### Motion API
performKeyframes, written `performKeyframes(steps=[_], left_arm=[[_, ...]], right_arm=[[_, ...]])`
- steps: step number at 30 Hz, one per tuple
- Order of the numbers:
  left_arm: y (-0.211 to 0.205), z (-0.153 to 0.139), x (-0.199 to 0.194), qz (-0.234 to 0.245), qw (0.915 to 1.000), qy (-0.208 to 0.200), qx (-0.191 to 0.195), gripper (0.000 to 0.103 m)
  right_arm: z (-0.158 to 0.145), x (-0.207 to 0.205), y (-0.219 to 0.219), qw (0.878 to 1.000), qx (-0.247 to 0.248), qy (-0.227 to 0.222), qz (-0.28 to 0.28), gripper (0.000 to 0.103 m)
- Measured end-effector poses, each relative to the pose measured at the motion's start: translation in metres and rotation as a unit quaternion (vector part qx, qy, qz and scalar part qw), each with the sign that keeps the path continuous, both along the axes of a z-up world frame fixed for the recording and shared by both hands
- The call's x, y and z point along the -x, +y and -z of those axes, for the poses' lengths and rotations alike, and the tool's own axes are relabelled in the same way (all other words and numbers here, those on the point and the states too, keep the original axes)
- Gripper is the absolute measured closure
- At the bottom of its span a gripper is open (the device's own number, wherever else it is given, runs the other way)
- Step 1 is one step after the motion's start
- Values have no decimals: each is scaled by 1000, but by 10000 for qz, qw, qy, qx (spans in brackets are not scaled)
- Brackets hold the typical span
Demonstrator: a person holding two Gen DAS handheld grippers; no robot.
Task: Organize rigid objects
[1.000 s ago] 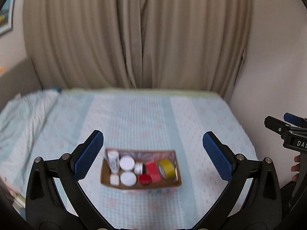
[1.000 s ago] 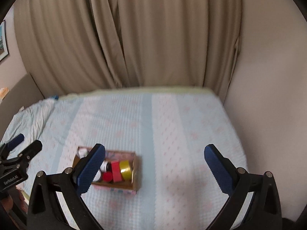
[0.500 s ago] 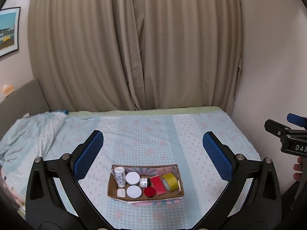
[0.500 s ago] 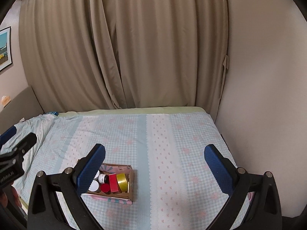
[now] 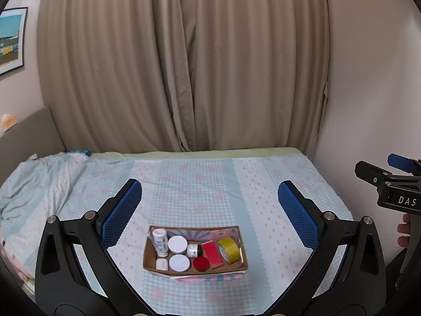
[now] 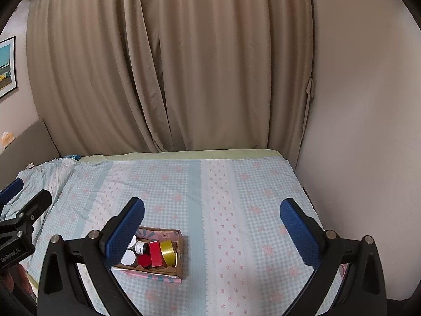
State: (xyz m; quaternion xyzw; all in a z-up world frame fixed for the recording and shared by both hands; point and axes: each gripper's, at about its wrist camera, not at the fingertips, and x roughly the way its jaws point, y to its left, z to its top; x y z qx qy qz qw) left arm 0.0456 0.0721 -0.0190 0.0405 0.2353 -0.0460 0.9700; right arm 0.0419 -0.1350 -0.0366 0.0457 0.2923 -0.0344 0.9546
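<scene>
A cardboard box (image 5: pixel 196 270) sits on the bed near its front edge, also in the right wrist view (image 6: pixel 179 252). It holds a white bottle (image 5: pixel 160 242), two white round lids (image 5: pixel 178 245), a small jar (image 5: pixel 193 250), a red round lid (image 5: pixel 201 264), a red block (image 5: pixel 212 254) and a yellow tape roll (image 5: pixel 228 246). My left gripper (image 5: pixel 209 214) is open and empty, held well above and behind the box. My right gripper (image 6: pixel 211 225) is open and empty, to the right of the box.
The bed (image 5: pixel 200 179) has a light blue checked cover, rumpled at the left (image 5: pixel 39 181). Beige curtains (image 5: pixel 184 65) hang behind it. A wall (image 6: pixel 363 131) borders the bed's right side. A framed picture (image 5: pixel 11 39) hangs at left.
Both grippers have drawn up and back from the bed, so the box looks smaller and lower in view and more curtain shows. Both stay open.
</scene>
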Motion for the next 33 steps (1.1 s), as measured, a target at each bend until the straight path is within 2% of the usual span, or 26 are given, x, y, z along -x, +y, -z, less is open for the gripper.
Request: performKeyframes(steps=[33], left_arm=[[1,0,7,-68,9999,-81,55,0]], right_arm=[[-1,-2,4,10000,44,-80,-30,0]])
